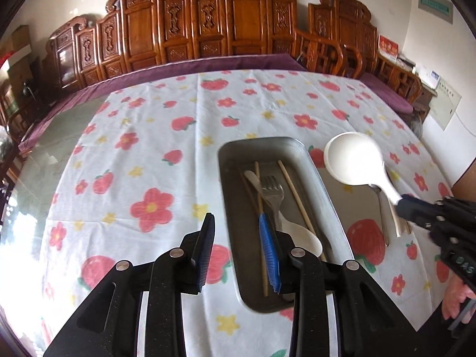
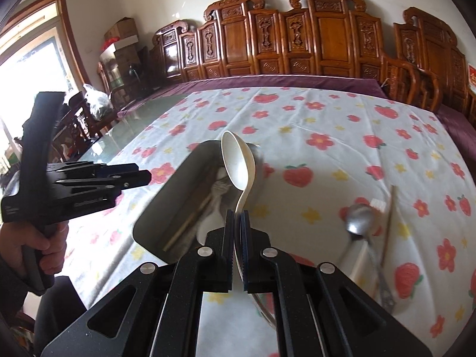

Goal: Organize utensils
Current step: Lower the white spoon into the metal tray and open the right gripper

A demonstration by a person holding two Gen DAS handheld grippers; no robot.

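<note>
A metal tray [image 1: 297, 154] is seen on the tabletop [image 1: 148, 136], already loaded with a fork [image 1: 272, 192], chopsticks [image 1: 297, 196], a white knife [image 1: 253, 180] and a small white spoon [image 1: 303, 238]. The left tool [image 1: 238, 251] is found with its jaws apart and nothing between them, held over the tray's 6 o'clock end. The right tool [image 2: 237, 239] is clamped on the handle of a large white spoon [image 2: 238, 160], carried in the air at the tray's 3 o'clock side. A metal spoon [image 2: 360, 220] and one chopstick [image 2: 388, 223] are left on the cloth, further toward 3 o'clock. The task is judged more than half complete.
</note>
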